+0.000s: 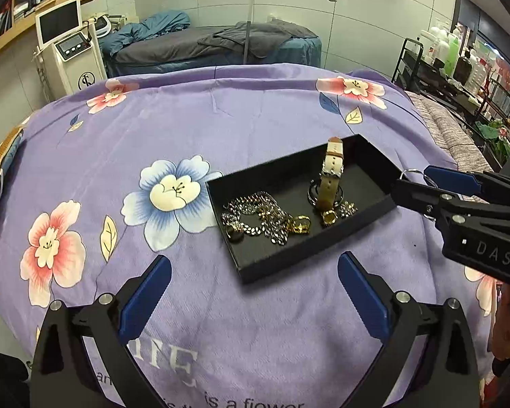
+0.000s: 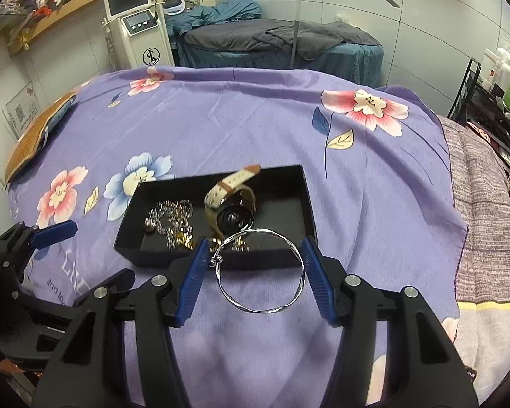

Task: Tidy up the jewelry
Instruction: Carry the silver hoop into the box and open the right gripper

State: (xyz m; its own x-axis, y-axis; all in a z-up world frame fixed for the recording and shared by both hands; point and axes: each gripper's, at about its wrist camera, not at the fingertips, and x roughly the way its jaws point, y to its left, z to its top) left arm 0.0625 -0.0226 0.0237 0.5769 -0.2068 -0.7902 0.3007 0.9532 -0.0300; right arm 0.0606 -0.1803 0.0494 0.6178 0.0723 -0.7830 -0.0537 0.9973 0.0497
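Your right gripper [image 2: 255,268] is clamped on a thin silver bangle [image 2: 261,272]: a twisted wire hoop with two small ball ends at its left side, pinched across its width between the two blue pads [image 2: 192,278] and held in the air just above the near edge of the tray. In the left wrist view the same gripper [image 1: 414,178] reaches in from the right, with only a sliver of the bangle [image 1: 412,171] showing at its tip, by the tray's right corner.

Your left gripper [image 1: 253,282] has its fingers spread wide with nothing between them, over bare cloth just near of the tray.

The black rectangular tray [image 1: 272,267] lies on a purple bedspread [image 1: 187,129] printed with pink and blue flowers. Inside it:
- at the left, a tangled heap of chunky chain [image 1: 255,212], silver links mixed with gold;
- in the middle, a watch [image 1: 328,183] with a dark round face and a cream strap lined in tan, one strap end sticking up toward the far wall;
- just near of the watch, a gold ring [image 1: 301,224], a second small gold piece [image 1: 329,218], and a small sparkly silver piece [image 1: 348,208] to its right.
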